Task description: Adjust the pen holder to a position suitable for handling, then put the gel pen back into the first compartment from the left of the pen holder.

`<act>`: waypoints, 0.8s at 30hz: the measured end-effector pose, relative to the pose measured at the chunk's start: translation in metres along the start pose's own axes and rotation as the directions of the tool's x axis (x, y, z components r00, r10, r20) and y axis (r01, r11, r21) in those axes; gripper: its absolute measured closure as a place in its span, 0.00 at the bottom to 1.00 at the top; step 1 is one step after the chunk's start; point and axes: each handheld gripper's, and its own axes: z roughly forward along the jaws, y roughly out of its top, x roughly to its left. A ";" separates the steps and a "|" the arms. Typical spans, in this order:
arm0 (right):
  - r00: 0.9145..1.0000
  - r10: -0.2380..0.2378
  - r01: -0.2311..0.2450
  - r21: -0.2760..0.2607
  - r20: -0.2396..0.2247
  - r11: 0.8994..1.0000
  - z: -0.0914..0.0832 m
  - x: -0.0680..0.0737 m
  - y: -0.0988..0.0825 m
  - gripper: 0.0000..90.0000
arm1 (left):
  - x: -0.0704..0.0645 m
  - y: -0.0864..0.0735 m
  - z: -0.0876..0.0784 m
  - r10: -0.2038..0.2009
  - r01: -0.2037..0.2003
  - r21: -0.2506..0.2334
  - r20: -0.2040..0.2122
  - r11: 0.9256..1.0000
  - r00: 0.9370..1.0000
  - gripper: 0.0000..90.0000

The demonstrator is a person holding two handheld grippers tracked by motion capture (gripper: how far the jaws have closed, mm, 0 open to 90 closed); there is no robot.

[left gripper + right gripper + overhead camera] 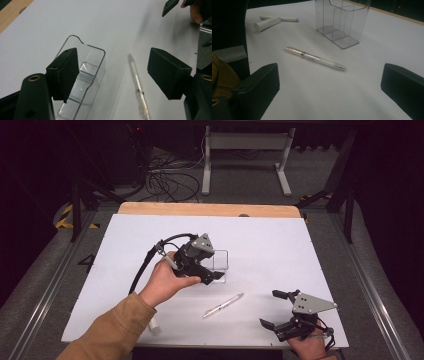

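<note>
High view: a person's left tool (212,270), jaws spread and empty, hangs over a clear plastic organiser (220,261) standing mid-table (125,235) on the white top. One pen (223,305) lies flat just toward the person from it, apart from the organiser. The right tool (280,309) rests near the table's near-right corner, jaws released, holding nothing. A white cylinder (154,325) pokes out beside the left sleeve (112,332) at the near edge.

Left gripper view: looking down btwn the parted jaws, one jaw sits over the organiser (82,80), the other is clear of the pen (138,88); the pen lies on the bare table beside the organiser, not touching it. The organiser has thin transparent walls w/ inner dividers; likely light, stiff, slick, prone to tip or crack if squeezed hard. Best taken by one wall's top edge.

Right gripper view: the pen (314,58) lies ahead btwn the open jaws, tip toward the right of the picture. It looks slim, light, hard-bodied w/ a frosted grip; prob. rolls easily. Best pinched across the barrel near mid-length. The organiser (342,22) stands upright behind it.

Count: 1 pen, 1 organiser, 2 white cylinders (a thick one (267,23) and a thin one (284,18)), 2 tools.
</note>
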 end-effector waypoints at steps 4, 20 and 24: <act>1.000 -0.001 0.001 0.001 -0.004 1.000 0.001 0.000 0.000 0.03 | -0.008 -0.003 0.002 0.008 -0.008 -0.005 -0.031 1.000 0.999 0.28; 1.000 -0.006 0.007 0.005 -0.011 1.000 0.002 0.000 0.001 0.03 | -0.031 -0.016 0.011 -0.023 0.022 -0.040 -0.024 0.999 0.999 0.27; 1.000 -0.004 0.004 -0.003 -0.007 1.000 0.000 0.000 0.000 0.03 | -0.034 -0.019 0.015 -0.020 0.019 -0.033 -0.029 0.999 0.999 0.26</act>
